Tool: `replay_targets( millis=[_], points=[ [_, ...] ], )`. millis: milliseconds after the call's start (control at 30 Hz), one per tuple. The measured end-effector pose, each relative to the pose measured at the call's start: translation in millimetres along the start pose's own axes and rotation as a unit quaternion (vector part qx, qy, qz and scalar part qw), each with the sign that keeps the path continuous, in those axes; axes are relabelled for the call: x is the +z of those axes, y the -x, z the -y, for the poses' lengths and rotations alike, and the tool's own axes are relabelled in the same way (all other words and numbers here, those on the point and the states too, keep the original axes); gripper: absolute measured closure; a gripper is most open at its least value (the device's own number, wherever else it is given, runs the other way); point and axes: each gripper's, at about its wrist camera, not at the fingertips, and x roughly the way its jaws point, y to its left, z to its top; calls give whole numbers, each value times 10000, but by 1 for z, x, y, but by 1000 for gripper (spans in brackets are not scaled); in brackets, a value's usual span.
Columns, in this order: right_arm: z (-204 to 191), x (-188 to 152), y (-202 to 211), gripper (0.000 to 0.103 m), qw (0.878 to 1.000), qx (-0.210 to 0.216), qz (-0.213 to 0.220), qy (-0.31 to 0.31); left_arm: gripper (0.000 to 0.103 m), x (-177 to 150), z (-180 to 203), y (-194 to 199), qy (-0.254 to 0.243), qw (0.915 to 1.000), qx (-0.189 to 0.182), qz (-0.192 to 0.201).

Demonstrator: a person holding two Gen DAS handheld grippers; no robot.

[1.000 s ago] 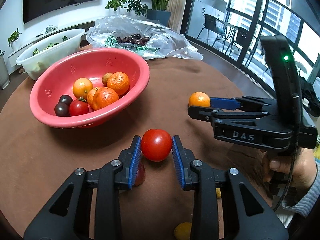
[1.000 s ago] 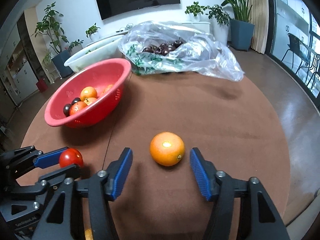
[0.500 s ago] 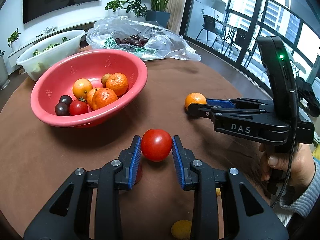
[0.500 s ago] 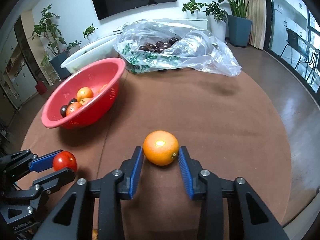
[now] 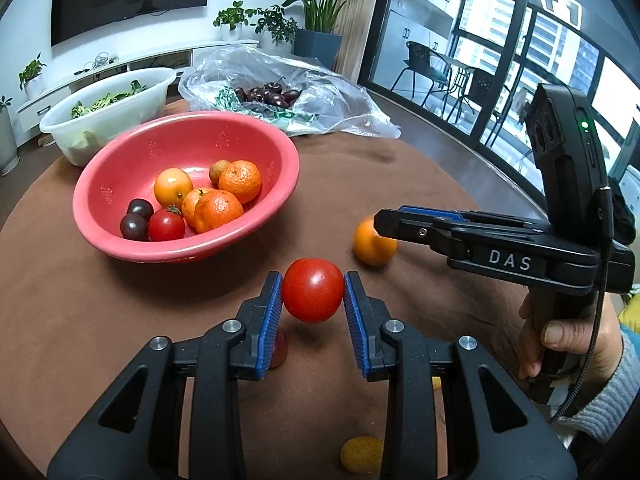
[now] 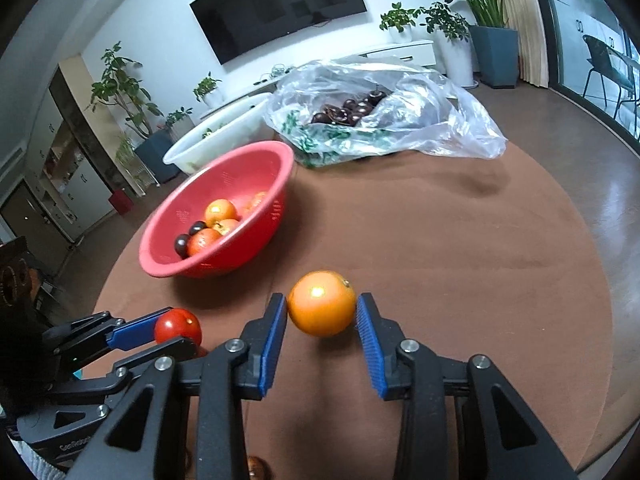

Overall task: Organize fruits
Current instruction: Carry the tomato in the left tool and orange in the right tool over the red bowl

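Compared against the views from a second before: found the right claw (image 6: 322,305) drawn in from a wide spread either side of the orange (image 6: 321,303) to a narrow gap, with the jaws closing at this moment and both blue pads meeting the orange's flanks. Placed the orange low over the brown counter (image 5: 400,184), well apart from the red bowl (image 5: 240,236); could not settle from either view whether resting on the cloth or just raised. Found no change at the left claw (image 5: 313,288): narrowly spread, clamped on the tomato (image 5: 313,290) and holding it clear of the counter, with a shadow beneath. Judged the meaning for the task as follows: second grasp all but complete, one fruit secured per claw, transfer into the red bowl not yet begun. Noted several oranges, a tomato and two dark round fruits already in that bowl. Noted a small yellow fruit (image 5: 361,454) and a reddish fruit (image 5: 280,346) lying on the counter near the left claw, presumably for later collection. Recorded the pose: both claws side by side, pitched down toward the counter at a moderate slant, fingers aimed toward the bowl. Saw the right claw from the left view reaching in from the right edge, gripped at its handle by the right hand (image 5: 568,340) in a grey sleeve.
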Motion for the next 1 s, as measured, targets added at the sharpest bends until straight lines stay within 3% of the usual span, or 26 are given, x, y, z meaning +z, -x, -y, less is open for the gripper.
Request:
replay_targets(
  millis=[1000],
  points=[
    [-32, 3, -35, 62, 9976, -81, -301, 624, 74, 2, -4, 4, 91, 9999, 30, 37]
  ],
)
